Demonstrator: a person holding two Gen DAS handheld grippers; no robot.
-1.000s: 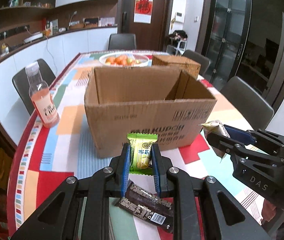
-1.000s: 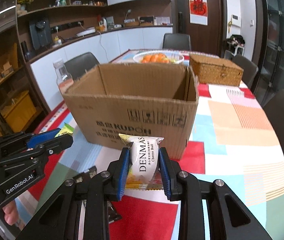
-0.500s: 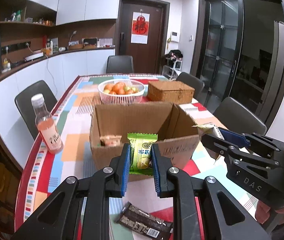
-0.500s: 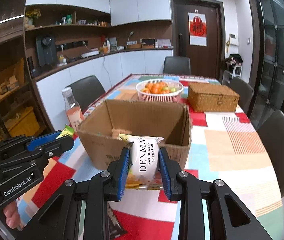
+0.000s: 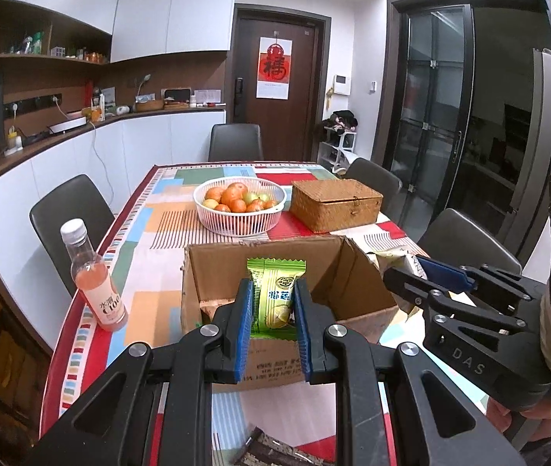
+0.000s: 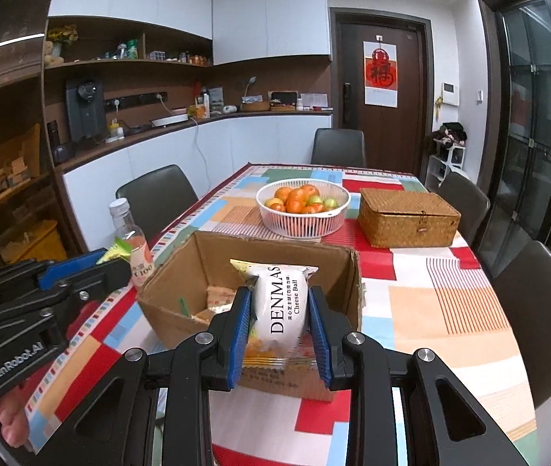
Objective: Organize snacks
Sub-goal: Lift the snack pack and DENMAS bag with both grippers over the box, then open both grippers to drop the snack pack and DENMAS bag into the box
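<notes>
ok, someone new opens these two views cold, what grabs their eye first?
Probably the two snack packs held up close to the lenses: a green packet clamped in the left tongs and a white DENMAS Cheese Ball pack in the right tongs, both in front of the open cardboard box. Next, the white fruit basket and wicker box behind it on the bright patchwork tablecloth.

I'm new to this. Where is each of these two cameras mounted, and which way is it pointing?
Left wrist view: sits on the left claw, looks along it over the cardboard box; the right claw shows beside it.
Right wrist view: sits on the right claw holding the DENMAS packet; the left claw shows.
Both share the box, fruit basket, wicker box and bottle.
</notes>
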